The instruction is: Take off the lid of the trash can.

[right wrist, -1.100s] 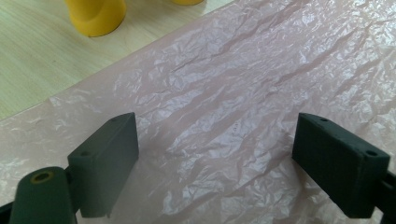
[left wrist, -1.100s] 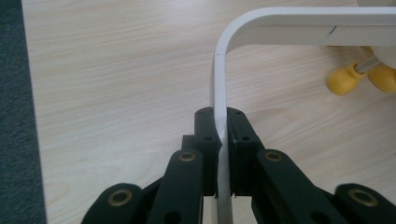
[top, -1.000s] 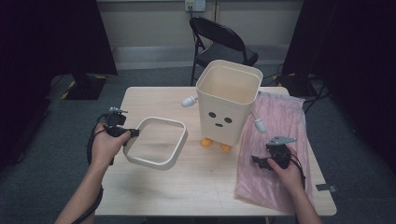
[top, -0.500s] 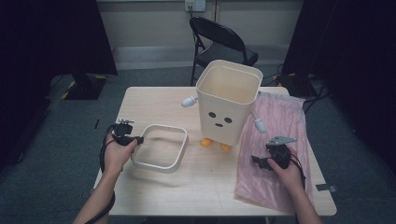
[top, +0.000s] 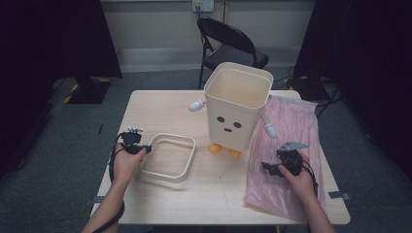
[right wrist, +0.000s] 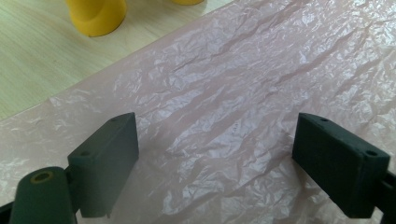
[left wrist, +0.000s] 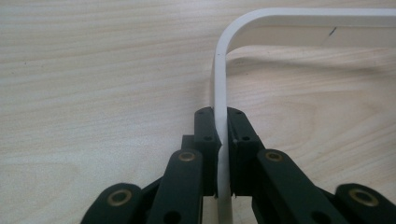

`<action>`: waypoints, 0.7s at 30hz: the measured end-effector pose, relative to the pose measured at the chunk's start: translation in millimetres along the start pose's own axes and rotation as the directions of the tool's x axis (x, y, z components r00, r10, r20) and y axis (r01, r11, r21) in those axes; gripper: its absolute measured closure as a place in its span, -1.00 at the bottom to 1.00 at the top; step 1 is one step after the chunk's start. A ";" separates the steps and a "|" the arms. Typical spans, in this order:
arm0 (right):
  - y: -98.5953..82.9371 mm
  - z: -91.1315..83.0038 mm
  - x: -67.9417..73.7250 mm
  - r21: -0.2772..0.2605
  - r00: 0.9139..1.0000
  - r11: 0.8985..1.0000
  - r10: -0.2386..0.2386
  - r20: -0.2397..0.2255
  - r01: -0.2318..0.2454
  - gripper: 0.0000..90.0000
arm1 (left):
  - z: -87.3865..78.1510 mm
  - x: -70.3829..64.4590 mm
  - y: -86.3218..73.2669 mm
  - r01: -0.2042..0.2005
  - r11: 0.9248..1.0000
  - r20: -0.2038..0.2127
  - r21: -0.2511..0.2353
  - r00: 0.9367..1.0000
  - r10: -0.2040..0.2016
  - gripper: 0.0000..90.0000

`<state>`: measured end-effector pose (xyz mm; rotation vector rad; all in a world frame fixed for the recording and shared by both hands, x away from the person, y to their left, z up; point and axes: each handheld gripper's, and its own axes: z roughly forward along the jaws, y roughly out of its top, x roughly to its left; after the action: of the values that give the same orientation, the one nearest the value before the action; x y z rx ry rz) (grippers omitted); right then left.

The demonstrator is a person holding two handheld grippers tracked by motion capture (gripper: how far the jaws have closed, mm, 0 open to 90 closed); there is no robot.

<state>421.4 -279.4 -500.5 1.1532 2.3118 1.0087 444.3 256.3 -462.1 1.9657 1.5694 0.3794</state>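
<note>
Moved since earlier: left gripper (top: 145, 148) has brought the cream square plastic ring frame (top: 167, 158) down from a raised tilt to lie flat on the pale wooden surface (top: 160, 104), near its left edge; the right gripper (top: 270, 169) has kept its place.
Left fingers (left wrist: 208, 130): closed tight on the ring frame's thin left wall, one pad on each side, close to a rounded corner.
Right fingers (right wrist: 109, 156): spread wide, gripping nothing, low over the crinkled pink plastic bag (top: 286, 145) spread along the right edge.
Bin: cream square plastic bin with a face, small arms and orange feet (top: 236, 109) stands upright and unlined at the middle, toward the far edge, just beside the bag.
Risk, frame: a one-sided pinch on a narrow wall could let it pivot or slip if lifted quickly.
Risk, bag: the film lies flat, so closing fingers may skid over it, catch one layer only, or tear it.
Risk, bin: dragging the bag could nudge the bin's near foot (right wrist: 96, 16) and tip the bin.
</note>
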 end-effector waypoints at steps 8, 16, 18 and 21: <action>0.0 0.0 0.0 0.000 1.000 1.000 0.000 0.000 0.000 -0.70 | 5.9 3.3 -3.7 -0.010 1.000 -0.016 -0.004 1.000 0.010 0.87; 0.0 0.0 0.0 0.000 1.000 1.000 0.000 0.000 0.000 -0.70 | 9.5 5.5 -5.9 -0.005 1.000 0.002 -0.027 1.000 0.005 0.80; 0.0 0.0 0.0 0.001 1.000 1.000 0.000 0.000 0.000 -0.70 | 10.4 6.4 -6.5 -0.007 0.999 0.010 -0.033 1.000 0.007 0.72; 0.0 -0.1 -0.1 0.001 1.000 1.000 0.000 0.000 0.000 -0.70 | 11.1 8.2 -7.4 -0.011 0.999 0.026 -0.031 1.000 0.012 0.55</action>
<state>421.4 -279.5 -500.4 1.1536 2.3124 1.0078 446.9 262.1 -476.4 1.9493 1.5275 0.3792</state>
